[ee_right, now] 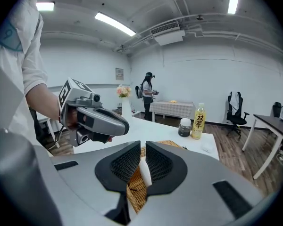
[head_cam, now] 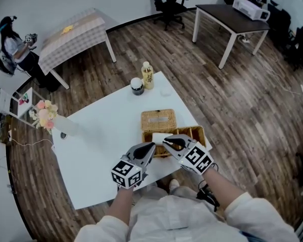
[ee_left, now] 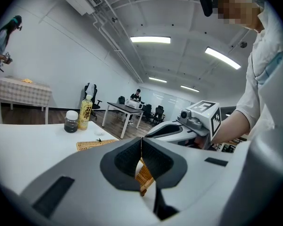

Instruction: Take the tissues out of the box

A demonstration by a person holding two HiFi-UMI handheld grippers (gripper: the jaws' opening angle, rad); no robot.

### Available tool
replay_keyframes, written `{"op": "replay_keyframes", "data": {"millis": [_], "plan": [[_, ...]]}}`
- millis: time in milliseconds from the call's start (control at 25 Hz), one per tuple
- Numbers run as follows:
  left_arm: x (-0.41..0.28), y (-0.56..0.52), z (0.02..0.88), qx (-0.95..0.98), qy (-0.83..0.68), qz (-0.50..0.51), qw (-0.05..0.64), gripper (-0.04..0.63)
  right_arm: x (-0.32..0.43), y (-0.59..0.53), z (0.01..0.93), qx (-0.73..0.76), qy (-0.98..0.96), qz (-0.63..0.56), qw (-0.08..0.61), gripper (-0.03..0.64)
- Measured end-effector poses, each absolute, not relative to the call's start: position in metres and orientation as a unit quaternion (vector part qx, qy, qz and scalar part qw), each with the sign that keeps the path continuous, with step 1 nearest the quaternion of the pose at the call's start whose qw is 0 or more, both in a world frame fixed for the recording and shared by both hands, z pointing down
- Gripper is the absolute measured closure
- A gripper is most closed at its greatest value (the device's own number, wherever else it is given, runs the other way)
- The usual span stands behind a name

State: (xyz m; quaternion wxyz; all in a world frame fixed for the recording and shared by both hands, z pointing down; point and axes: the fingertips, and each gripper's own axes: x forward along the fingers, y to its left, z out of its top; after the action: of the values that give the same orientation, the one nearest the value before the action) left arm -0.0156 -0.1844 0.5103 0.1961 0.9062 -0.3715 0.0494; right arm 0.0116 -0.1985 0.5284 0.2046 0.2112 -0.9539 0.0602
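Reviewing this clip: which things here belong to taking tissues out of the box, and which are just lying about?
In the job: wicker tissue box; lid lying beside it; tissue pinched in the right hand-held gripper; left hand-held gripper, shut, at the box.
Lying about: tea bottle; dark jar; flowers.

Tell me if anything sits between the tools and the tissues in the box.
Nothing visible does. The lid lies on the table beyond the open box, and the right tool is shut on a tissue.
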Motion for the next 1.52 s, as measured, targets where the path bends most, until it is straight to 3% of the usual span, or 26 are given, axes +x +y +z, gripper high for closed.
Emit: {"op": "replay_keyframes", "data": {"millis": [400,640,1520], "plan": [[-0.045,-0.207,0.509,0.887,-0.407,0.001,0.218,0.592,0.009,-0.212,0.551,0.196,-0.946,0.056,0.252,0.571],[-0.048,-0.210,0.510,0.885,-0.408,-0.008,0.224,0.592,0.003,-0.211,0.566,0.168,-0.939,0.042,0.296,0.463],[-0.057,-0.217,0.522,0.882,-0.401,-0.021,0.247,0.592,-0.005,-0.221,0.614,0.113,-0.907,-0.004,0.406,0.385]]}}
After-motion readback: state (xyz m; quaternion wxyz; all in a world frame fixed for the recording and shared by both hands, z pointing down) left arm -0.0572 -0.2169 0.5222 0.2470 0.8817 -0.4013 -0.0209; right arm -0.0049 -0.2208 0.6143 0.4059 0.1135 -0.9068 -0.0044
